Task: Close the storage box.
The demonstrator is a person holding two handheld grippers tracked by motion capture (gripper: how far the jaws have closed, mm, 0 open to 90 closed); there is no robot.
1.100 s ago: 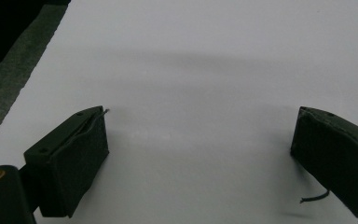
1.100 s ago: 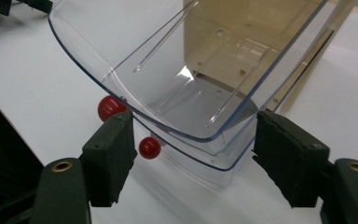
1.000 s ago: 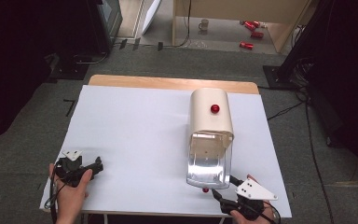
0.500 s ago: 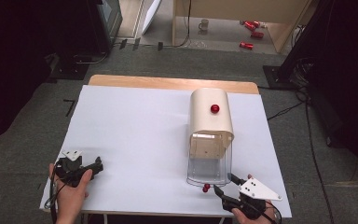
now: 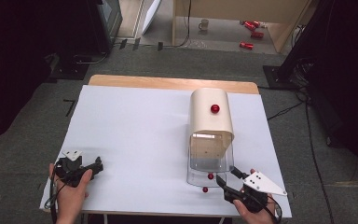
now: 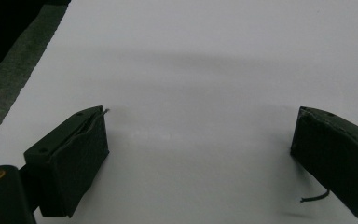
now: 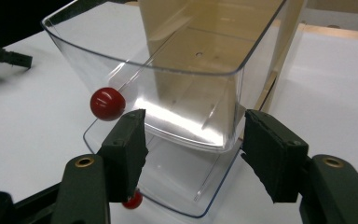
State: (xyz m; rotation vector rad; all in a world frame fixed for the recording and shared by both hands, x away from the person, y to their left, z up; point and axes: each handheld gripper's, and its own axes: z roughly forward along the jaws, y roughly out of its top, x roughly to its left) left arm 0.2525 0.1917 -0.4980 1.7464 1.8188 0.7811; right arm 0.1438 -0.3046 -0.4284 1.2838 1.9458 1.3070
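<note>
- At the left near edge of the white table [image 5: 135,121], my left gripper [image 5: 99,164] rests low over the surface in my left hand [image 5: 70,196], pointing to the right.
- From its own camera, the left gripper [image 6: 198,154] has its two jaws wide apart. Only bare table is between them.
- Further right, behind the middle of the table, stands a cream cabinet [image 5: 205,116] with a round top. One red knob [image 5: 215,108] sits on that top.
- Out of its front, toward me, comes a clear bin [image 5: 209,158], tilted forward and open at the top. A small red ball [image 5: 210,176] is on its front wall.
- Under it a flat clear tray [image 7: 168,177] lies on the table, with a second red ball [image 5: 205,190] at its front edge.
- At the right near edge, my right gripper [image 5: 228,176] is in my right hand [image 5: 251,214], just at the front right of the bin.
- Seen from its own camera, the right gripper [image 7: 193,140] has just been closing its jaws. They are drawn in but a gap remains, and the lower front of the clear bin [image 7: 168,70] shows in that gap.
- Whether the pads press on the bin, I cannot tell.
</note>
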